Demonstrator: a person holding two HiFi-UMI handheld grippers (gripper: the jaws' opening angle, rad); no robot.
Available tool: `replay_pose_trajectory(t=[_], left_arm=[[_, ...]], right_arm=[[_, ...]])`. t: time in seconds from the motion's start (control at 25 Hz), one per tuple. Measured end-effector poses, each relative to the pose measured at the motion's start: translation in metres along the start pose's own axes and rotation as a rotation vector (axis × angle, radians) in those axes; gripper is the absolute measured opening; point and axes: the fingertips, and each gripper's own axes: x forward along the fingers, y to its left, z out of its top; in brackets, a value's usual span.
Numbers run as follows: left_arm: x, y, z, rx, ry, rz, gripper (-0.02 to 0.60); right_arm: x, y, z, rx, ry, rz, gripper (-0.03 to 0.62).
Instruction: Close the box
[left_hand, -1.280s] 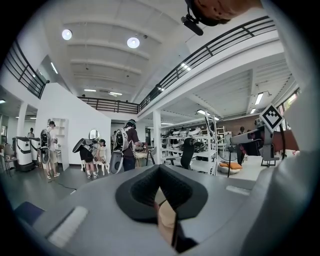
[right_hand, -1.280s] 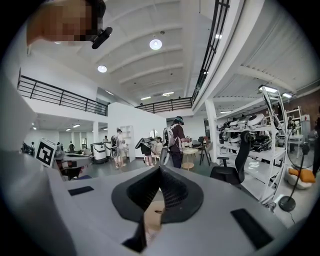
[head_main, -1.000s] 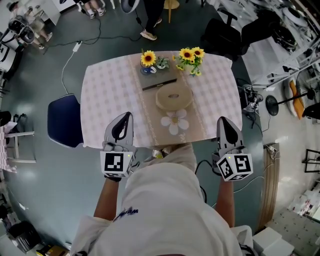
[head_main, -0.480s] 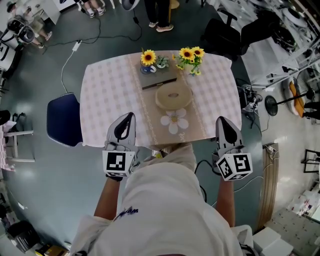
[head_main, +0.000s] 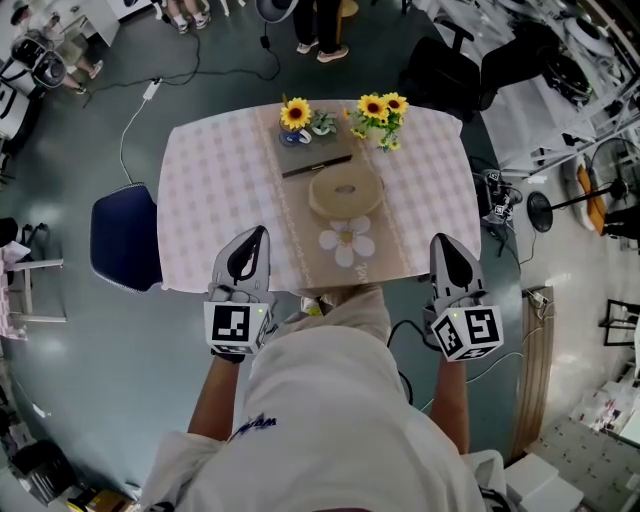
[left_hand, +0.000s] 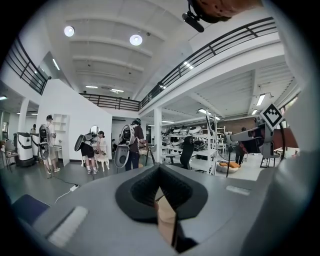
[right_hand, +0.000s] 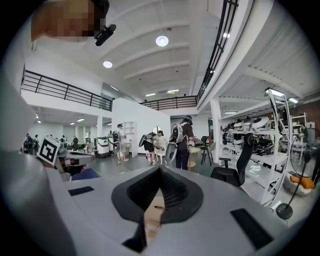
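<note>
A round tan box (head_main: 346, 192) sits on a burlap runner (head_main: 300, 235) in the middle of the table, and its top shows an oval hollow. A white flower-shaped piece (head_main: 347, 242) lies on the runner just in front of it. My left gripper (head_main: 254, 234) hovers at the table's near edge, left of the runner, jaws shut and empty. My right gripper (head_main: 443, 241) hangs by the table's near right corner, also shut and empty. Both gripper views look out level over the hall, and the left gripper (left_hand: 159, 167) and right gripper (right_hand: 160, 170) show closed tips with nothing between them.
The table (head_main: 210, 190) wears a pink checked cloth. Sunflowers (head_main: 381, 117) and a small flower pot (head_main: 297, 124) stand at the far edge, with a dark pen (head_main: 316, 166) before them. A blue chair (head_main: 124, 238) stands at the left. People with gear stand across the hall (left_hand: 131, 145).
Both grippers stay almost where they were. A person's feet beyond the table's far edge have shifted to the right.
</note>
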Motion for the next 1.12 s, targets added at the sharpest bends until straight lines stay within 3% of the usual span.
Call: replay_pose_trajectory(t=[0.64,0.92,1.12], left_arm=[[0.002,-0.001,-0.017,-0.029,0.03,-0.01,0.002],[0.017,-0.002,-0.05,-0.036,0.098,-0.021,0.002],[0.032,0.001,-0.019,-0.012,0.04,-0.042,0.002]], right_arm=[[0.0,-0.002,-0.008,-0.046,0.048,-0.039,0.002],[-0.017,-0.005,-0.026,-0.186,0.14,-0.077,0.002],[-0.018,-0.012,-0.018,-0.174,0.137,-0.097,0.002]])
